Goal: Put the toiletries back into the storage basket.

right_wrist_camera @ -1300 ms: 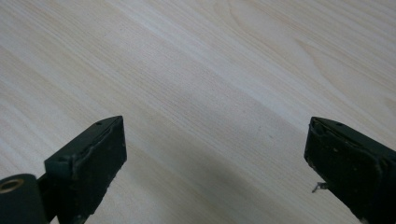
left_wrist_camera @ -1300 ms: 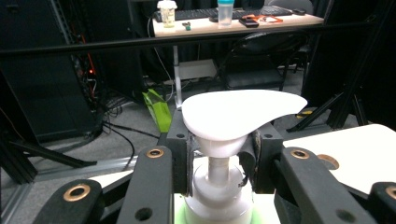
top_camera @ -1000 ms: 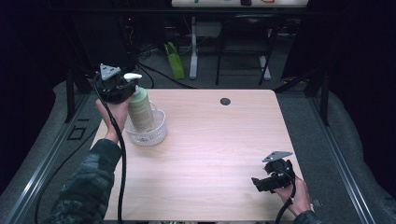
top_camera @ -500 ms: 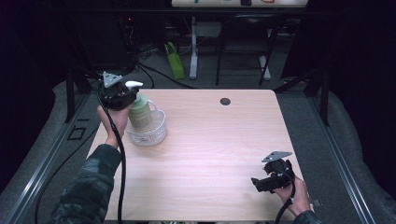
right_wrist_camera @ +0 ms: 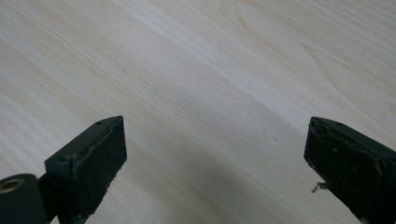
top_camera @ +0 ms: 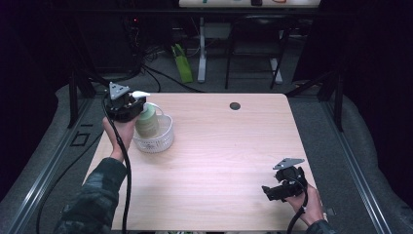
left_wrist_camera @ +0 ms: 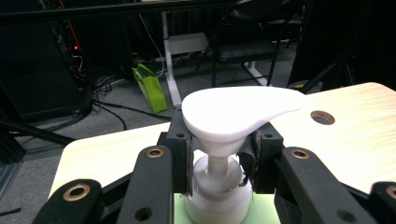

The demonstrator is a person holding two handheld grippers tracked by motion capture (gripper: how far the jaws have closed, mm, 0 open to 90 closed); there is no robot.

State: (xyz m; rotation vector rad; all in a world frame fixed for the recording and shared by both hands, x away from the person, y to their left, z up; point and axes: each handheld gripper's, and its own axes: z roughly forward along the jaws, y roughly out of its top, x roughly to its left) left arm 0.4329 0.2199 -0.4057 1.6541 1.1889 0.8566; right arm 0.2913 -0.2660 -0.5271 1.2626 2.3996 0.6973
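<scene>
A pale green pump bottle [top_camera: 147, 121] with a white pump head [left_wrist_camera: 238, 109] stands inside a clear round plastic bowl [top_camera: 160, 141] at the table's left. My left gripper [top_camera: 132, 104] is shut on the bottle's white neck [left_wrist_camera: 217, 173] just under the pump head, its jaws pressing on both sides. My right gripper [top_camera: 273, 191] rests low over the table's near right corner, held in a hand. Its jaws stand wide open over bare wood [right_wrist_camera: 210, 93] with nothing between them.
The light wooden table [top_camera: 224, 161] has a dark round cable hole [top_camera: 235, 106] near its far edge. Beyond the table lie cables, a green bag [top_camera: 181, 62] on the floor, and the legs of desks and chairs. Dark rails run along both sides.
My left gripper has lowered the pump bottle deeper into the bowl and shifted a little toward me. The right gripper has stayed where it was.
</scene>
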